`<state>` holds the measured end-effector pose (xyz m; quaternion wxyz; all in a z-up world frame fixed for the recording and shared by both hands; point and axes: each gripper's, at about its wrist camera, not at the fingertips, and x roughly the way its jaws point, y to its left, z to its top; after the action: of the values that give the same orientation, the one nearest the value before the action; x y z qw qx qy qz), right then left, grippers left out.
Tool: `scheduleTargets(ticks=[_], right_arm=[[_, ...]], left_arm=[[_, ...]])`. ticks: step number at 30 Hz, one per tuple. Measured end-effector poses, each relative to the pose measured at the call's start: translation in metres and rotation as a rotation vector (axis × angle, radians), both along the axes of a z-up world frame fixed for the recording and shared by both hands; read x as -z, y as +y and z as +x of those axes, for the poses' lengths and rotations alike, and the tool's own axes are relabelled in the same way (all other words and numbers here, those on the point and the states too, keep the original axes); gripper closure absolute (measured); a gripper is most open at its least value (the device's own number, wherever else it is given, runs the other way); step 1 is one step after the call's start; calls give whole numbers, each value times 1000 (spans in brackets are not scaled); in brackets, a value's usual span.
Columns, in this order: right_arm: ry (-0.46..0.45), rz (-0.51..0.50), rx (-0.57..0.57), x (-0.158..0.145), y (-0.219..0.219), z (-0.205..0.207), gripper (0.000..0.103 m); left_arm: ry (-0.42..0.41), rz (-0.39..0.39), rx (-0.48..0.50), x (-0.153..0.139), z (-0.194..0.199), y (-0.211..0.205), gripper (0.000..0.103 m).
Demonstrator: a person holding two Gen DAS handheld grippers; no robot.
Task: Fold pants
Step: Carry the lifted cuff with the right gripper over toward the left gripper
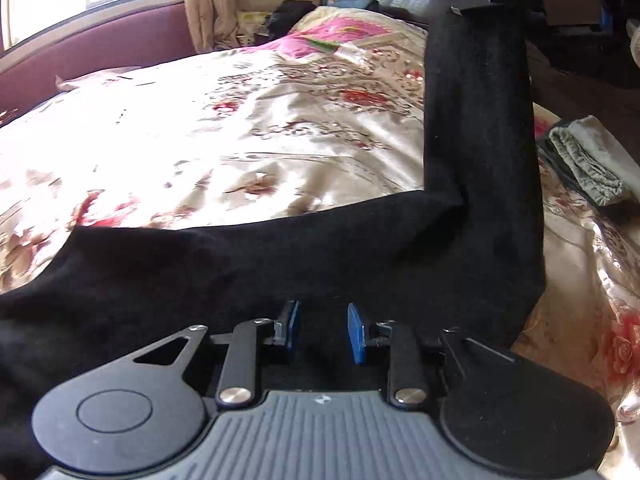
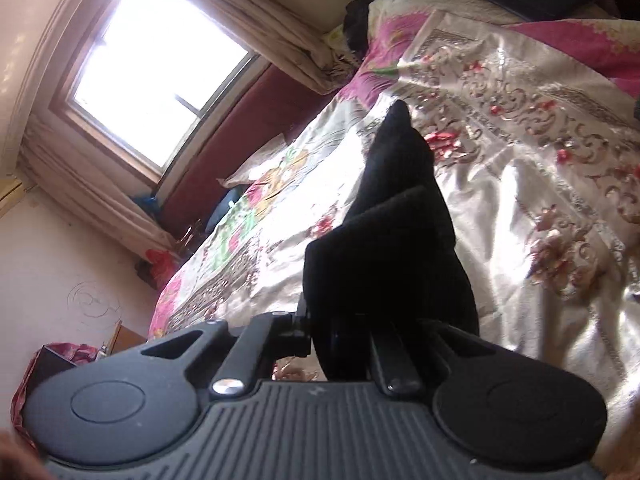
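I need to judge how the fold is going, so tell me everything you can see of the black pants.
The black pants are soft, matte, knit-looking fabric, no details visible. One stretch lies across the floral bedspread; another rises steeply to the right gripper, which is shut on its end, fabric bunched there. The left gripper sits over the flat part, blue pads apart, nothing visibly pinched.

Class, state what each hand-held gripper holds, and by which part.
Right hand-held gripper clamps the black pants at a leg end. Left hand-held gripper: grip unclear.
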<state>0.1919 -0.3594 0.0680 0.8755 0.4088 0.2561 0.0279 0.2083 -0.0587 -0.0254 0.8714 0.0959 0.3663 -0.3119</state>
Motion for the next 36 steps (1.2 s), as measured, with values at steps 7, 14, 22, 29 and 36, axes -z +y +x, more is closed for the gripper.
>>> scheduleTargets(ticks=[7, 14, 22, 29, 36], right_arm=[[44, -4, -320, 17, 153, 63, 93], [104, -35, -573, 51, 302, 85, 94], [67, -121, -637, 53, 395, 78, 93], [-74, -271, -600, 46, 442, 63, 93], [-1, -364, -895, 58, 470, 48, 75]], left_arm=[[-15, -56, -203, -14, 4, 102, 61], [-26, -46, -354, -9, -2, 184, 61], [-45, -86, -450, -5, -9, 242, 61], [-53, -54, -475, -1, -23, 265, 59], [-10, 4, -476, -3, -48, 284, 59]])
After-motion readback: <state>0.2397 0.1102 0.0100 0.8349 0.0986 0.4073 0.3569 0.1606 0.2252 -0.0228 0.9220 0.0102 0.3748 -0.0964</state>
